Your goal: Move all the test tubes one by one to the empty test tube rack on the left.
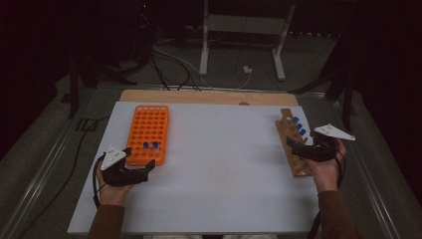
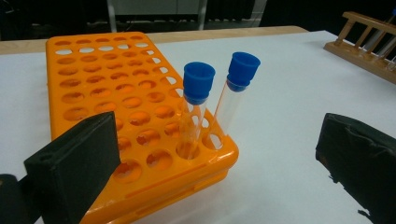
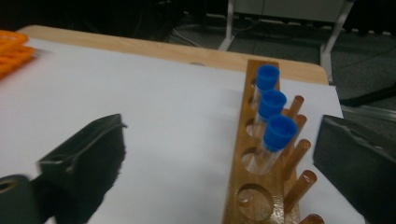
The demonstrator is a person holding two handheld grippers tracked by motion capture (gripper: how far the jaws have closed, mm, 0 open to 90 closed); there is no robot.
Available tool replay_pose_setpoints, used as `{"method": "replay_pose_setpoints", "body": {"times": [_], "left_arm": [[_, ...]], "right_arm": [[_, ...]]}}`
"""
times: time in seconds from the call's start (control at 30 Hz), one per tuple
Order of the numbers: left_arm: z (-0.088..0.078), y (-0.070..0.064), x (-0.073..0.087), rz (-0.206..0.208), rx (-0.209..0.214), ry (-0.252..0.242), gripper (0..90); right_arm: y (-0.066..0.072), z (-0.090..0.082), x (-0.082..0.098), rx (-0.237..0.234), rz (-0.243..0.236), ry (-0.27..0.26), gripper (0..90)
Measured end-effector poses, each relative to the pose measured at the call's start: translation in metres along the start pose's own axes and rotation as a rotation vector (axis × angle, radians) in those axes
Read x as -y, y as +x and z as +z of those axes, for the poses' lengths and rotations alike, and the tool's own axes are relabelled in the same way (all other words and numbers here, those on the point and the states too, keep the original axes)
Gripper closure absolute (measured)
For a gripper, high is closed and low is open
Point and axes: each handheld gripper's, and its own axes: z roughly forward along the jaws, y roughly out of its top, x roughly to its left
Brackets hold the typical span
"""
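Left gripper (image 1: 141, 170) fingers spread wide, empty, by the orange rack (image 1: 148, 133); right gripper (image 1: 297, 148) fingers wide, empty, at the wooden rack (image 1: 290, 144).

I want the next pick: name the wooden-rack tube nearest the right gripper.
The clear blue-capped tube at the row's near end; the other two tubes stand behind it.
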Motion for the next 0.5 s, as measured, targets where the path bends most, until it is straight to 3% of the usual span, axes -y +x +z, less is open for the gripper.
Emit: {"method": "replay_pose_setpoints", "body": {"times": [0.2,0.5], "left_arm": [[-0.001,0.001,0.0,-0.008,-0.005,-0.004,0.6],[-0.001,0.002,0.002,-0.018,-0.005,-0.002,0.6]], "right_arm": [[-0.01,0.012,0.004,0.016,0.049,0.022,8.2],[-0.017,0.016,0.004,0.037,0.083,0.027,27.9]]}}
